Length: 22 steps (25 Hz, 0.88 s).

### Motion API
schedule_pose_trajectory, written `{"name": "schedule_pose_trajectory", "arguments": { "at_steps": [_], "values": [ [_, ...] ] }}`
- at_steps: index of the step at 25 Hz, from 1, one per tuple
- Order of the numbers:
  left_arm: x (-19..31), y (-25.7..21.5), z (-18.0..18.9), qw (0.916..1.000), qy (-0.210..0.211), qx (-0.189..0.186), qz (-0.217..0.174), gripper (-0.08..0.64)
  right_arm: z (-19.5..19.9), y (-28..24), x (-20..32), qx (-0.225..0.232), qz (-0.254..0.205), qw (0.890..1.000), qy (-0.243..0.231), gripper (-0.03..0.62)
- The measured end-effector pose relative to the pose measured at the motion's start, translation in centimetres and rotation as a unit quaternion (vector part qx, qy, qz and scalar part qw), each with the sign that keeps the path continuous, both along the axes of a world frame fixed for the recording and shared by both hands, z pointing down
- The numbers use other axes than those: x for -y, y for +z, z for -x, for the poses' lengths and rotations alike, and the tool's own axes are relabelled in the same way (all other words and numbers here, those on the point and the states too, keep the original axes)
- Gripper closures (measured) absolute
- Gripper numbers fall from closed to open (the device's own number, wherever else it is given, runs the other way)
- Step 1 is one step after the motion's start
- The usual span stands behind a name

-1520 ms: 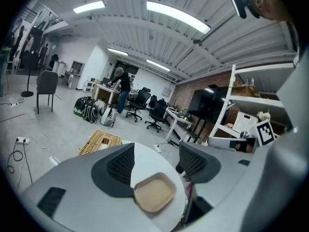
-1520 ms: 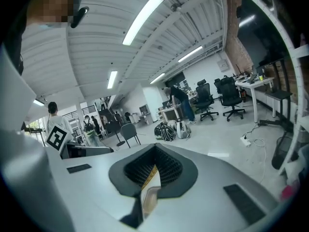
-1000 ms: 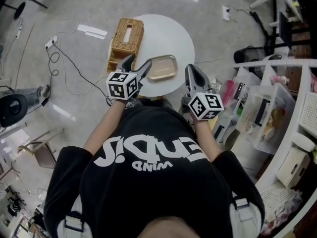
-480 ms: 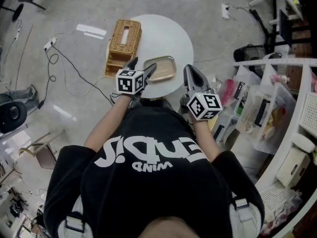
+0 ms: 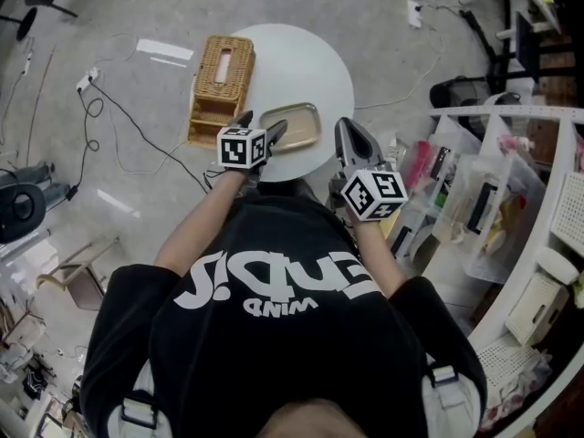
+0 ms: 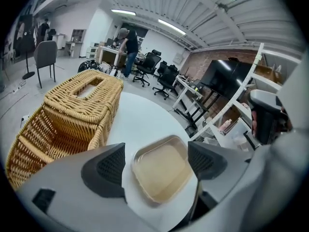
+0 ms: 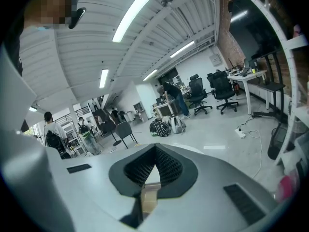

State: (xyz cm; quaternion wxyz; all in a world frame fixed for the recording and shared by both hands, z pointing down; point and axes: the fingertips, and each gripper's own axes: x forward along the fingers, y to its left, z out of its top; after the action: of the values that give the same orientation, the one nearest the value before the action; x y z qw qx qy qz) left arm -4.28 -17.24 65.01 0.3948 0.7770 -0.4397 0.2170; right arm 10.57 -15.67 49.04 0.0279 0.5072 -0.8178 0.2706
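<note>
Two jaws spread wide on the left gripper (image 5: pixel 263 126), framing the tan tray (image 6: pixel 161 173) below; right gripper (image 7: pixel 153 152) pinched together on nothing, only an unclear pale sliver beneath.

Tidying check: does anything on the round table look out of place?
The wicker basket sits at the white table's left rim and seems to overhang it slightly. The tan tray lies flat and empty near the front edge. Nothing is spilled.

Basket (image 6: pixel 72 115) is rough woven wicker, tray (image 6: pixel 161 173) smooth tan plastic w/ a bit of shine, table (image 6: pixel 145 124) smooth matt white, left tool (image 6: pixel 157 164) matt grey plastic.
</note>
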Motion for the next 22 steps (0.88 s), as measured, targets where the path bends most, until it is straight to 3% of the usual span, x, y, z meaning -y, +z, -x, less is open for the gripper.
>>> {"name": "schedule_pose_trajectory", "arguments": {
  "at_steps": [6, 11, 22],
  "values": [
    [-0.2, 1.9, -0.4, 0.9995, 0.001, -0.007, 0.029, 0.17, -0.1, 0.5, 0.1, -0.01, 0.008, 1.0, -0.002, 0.595],
    [0.1, 3.6, -0.5, 0.9978, -0.023, -0.016, 0.061, 0.164, 0.0, 0.8, 0.2, -0.012, 0.014, 1.0, -0.002, 0.595],
    [0.2, 5.8, -0.9, 0.9957, -0.032, -0.019, 0.086, 0.166, -0.7, 1.6, -0.2, -0.018, 0.029, 0.999, 0.003, 0.595]
  ]
}}
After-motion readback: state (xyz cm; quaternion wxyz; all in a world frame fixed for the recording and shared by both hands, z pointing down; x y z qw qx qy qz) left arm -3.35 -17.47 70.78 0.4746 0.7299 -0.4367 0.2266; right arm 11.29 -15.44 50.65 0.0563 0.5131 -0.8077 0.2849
